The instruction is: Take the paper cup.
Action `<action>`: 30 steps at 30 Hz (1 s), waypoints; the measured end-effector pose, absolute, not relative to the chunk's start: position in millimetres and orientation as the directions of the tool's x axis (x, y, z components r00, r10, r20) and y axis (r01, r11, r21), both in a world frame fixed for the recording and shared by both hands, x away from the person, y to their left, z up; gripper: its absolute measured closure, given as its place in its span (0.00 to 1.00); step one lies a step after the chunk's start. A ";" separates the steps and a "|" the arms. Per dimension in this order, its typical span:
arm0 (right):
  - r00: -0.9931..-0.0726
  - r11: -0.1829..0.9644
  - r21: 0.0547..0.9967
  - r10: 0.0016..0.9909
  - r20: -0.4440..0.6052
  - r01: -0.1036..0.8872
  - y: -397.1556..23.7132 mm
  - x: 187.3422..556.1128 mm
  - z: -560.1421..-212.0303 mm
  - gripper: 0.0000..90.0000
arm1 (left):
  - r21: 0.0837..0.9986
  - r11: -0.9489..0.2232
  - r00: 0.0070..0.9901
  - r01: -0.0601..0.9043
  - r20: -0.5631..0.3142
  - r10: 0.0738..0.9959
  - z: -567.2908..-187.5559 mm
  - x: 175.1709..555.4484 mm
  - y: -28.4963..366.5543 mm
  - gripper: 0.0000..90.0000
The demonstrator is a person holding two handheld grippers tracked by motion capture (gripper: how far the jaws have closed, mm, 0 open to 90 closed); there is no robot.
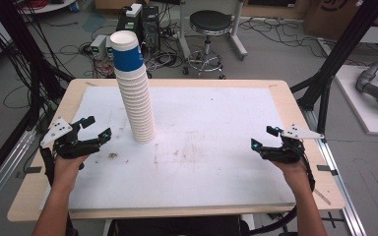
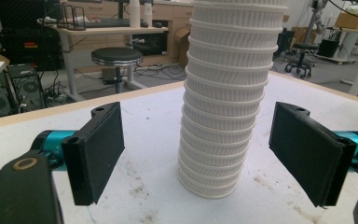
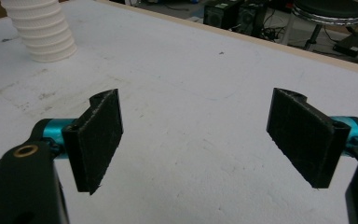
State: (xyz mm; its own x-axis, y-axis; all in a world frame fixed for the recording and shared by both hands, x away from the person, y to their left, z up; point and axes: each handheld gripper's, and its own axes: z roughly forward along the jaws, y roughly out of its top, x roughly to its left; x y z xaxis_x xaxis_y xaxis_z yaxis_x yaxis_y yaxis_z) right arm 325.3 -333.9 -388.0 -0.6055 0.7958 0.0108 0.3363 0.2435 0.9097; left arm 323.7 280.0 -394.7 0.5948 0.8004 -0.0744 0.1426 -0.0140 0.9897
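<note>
Stained white table (image 1: pixel 216 147) — leaning cup stack (image 1: pixel 137 98)

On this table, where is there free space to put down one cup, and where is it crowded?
The white mat is bare from the cup stack across to the right hand-held gripper, and along the near edge between both hands. It is tight only at the left, where the open left hand-held gripper faces the stack's base.

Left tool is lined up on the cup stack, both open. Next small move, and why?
Probably ease the left tool forward until its pads flank the cup stack. Its jaws stand open, the stack is centred beyond them, untouched and leaning slightly, so go gently. The right tool is open over bare table, far off.
</note>
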 end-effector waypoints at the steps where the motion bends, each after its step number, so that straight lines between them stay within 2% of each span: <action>1: -0.608 0.245 0.911 0.794 0.009 0.333 -333.2 325.4 -388.0 0.21 | 0.989 -0.014 0.596 0.144 -0.075 0.800 -395.1 324.4 279.7 0.20; 14: -0.637 0.222 0.919 0.770 0.040 0.326 -322.8 327.0 -384.0 0.21 | 0.988 -0.014 0.592 0.153 -0.080 0.802 -396.0 321.9 282.1 0.20; 24: -0.739 0.189 0.935 0.666 0.101 0.299 -286.9 340.9 -367.7 0.21 | 0.988 -0.012 0.593 0.155 -0.083 0.801 -393.6 320.1 281.5 0.20; 30: -0.796 0.209 0.944 0.600 0.081 0.255 -251.4 360.4 -348.6 0.21 | 0.988 -0.011 0.597 0.156 -0.085 0.798 -393.8 320.9 283.5 0.20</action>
